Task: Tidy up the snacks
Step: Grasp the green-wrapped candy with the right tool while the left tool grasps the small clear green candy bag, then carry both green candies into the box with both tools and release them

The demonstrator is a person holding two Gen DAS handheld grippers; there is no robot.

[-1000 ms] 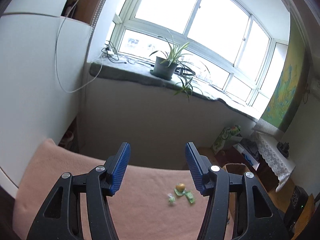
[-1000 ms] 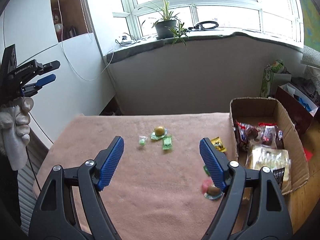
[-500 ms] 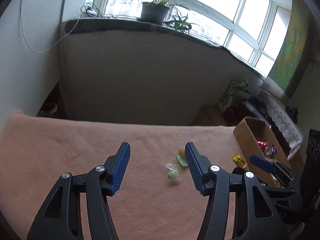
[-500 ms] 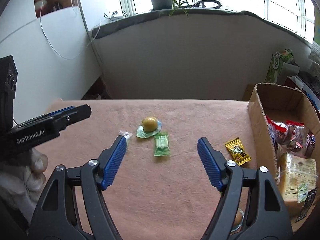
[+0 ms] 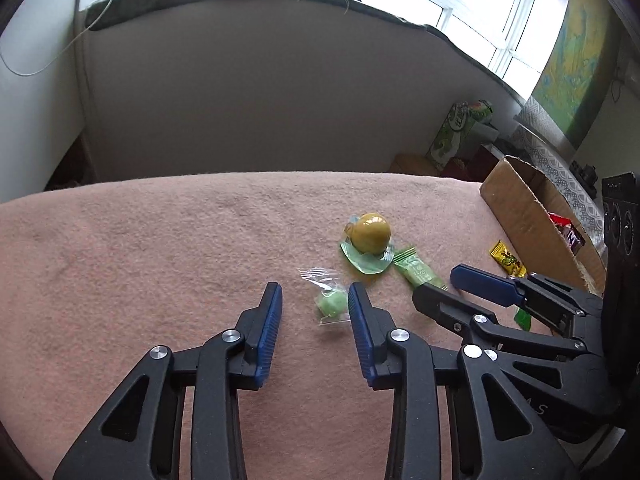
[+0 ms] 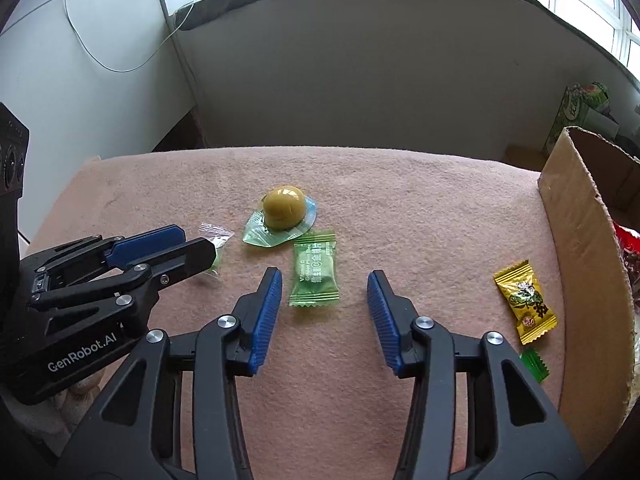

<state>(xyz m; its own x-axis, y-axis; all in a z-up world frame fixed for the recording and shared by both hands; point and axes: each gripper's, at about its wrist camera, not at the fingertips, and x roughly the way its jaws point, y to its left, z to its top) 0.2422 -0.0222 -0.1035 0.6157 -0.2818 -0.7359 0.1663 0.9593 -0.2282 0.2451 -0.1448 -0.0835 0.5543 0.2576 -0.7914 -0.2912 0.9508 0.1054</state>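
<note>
A fuzzy, matt pink cloth (image 6: 400, 216) covers the table. The left gripper (image 5: 314, 304) and right gripper (image 6: 324, 292) are matt black plastic with ribbed blue pads (image 6: 266, 312) and shiny metal rivets. The box (image 6: 584, 264) at three o'clock is rough brown cardboard with a torn, ragged edge. A small sweet (image 5: 330, 300) sits in clear crinkly film. The yellow ball (image 6: 284, 208) looks smooth and glossy on a shiny green foil-like wrapper. The green packet (image 6: 316, 272) is translucent, glossy plastic with crimped ends; the yellow packet (image 6: 526, 302) is shiny printed foil.
</note>
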